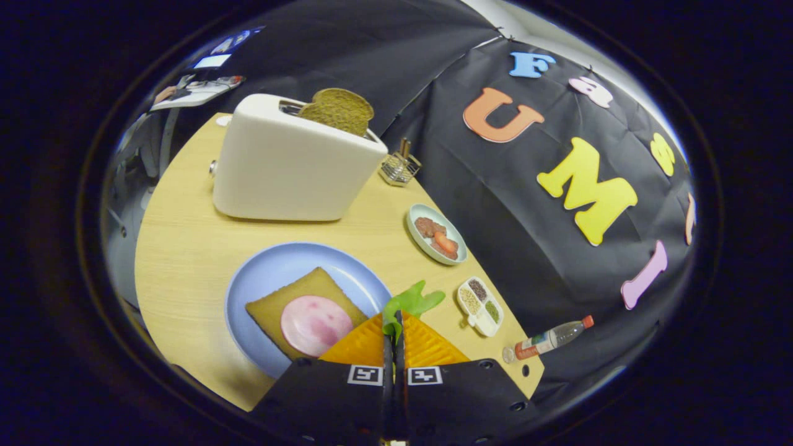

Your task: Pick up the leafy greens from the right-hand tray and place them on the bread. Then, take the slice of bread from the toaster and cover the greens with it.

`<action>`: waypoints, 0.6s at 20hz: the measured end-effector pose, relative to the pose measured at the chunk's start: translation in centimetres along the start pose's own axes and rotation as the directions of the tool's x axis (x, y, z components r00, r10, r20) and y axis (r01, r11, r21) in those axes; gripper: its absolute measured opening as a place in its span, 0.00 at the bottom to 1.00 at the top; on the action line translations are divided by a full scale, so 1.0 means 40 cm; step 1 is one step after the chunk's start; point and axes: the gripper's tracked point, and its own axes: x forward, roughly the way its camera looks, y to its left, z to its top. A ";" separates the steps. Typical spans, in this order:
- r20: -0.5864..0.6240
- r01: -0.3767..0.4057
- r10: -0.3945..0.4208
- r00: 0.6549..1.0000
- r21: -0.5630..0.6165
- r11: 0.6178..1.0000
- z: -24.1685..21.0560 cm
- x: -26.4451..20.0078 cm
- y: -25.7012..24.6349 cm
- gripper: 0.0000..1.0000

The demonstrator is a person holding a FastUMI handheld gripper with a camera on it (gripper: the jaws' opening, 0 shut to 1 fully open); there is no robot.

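The gripper (394,334) was clenched on the leafy greens (410,303), its two fingers drawn nearly together with the lower part of the leaf pinched between them; the ruffled top of the leaf fanned out just past the fingertips, leaning away from the blue plate (272,272).

Taking that plate as the landmark: the slice of bread (297,297) lay flat on it, with a round pink slice of ham (316,324) on the bread's near half. The held greens hung just off the plate's edge, on the side facing the small divided seasoning dish (480,305), so the bread lay to one side of the fingers rather than ahead of them. The bread's long axis ran diagonally, from the plate's near edge toward the toaster (291,164). I judged that the coming move turned on this sideways offset: the gripper would need to carry the leaf across the rim and over the ham before letting go.

Beyond the plate, the toaster stood on the wooden surface (186,235) with the second slice of bread (339,109) sticking up from its slot, untouched. Beside the plate, farther out than the greens, sat a small oval tray (437,234) with pieces of food.
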 end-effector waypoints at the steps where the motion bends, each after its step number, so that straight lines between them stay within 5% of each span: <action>1: -0.005 -0.016 0.016 1.000 0.020 1.000 -0.004 0.008 0.025 0.00; 4: -0.012 -0.074 0.077 0.997 0.139 0.987 0.008 0.004 0.080 0.00; 7: -0.038 -0.129 0.152 0.988 0.350 0.928 0.011 0.009 0.126 0.01; 12: -0.044 -0.158 0.225 0.973 0.580 0.799 0.028 0.014 0.161 0.27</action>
